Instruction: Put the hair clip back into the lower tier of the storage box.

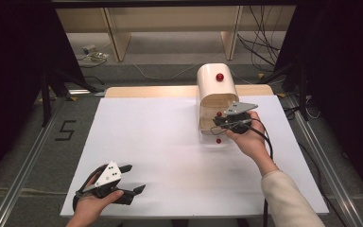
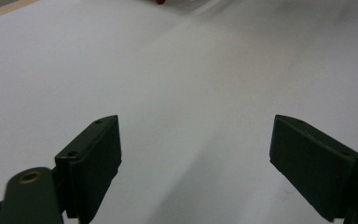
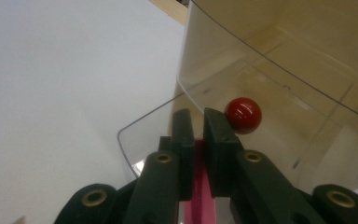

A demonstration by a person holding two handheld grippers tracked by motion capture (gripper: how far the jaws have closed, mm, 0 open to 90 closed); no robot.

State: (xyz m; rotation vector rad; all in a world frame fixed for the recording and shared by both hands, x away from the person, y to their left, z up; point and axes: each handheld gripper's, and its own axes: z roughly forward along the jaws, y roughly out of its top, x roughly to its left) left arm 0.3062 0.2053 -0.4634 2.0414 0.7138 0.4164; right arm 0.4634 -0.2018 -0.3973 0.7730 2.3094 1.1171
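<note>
Clear curved door panel [image 3: 223, 93] pinched by right tool [image 3: 199, 122], round red knob [image 3: 244, 115]

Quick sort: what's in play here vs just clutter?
In play:
- right tool, jaws nearly shut at clear door
- red knob
- bread box

Idle or background:
- left tool, open over white table
- floor cables

Right gripper [image 3: 196, 122] closed, red knob [image 3: 244, 115] (glossy) beside

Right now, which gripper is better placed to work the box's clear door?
The right gripper: it is at the bread box, apparently shut on the clear door beside its red knob. The left gripper sits open, far off.
</note>
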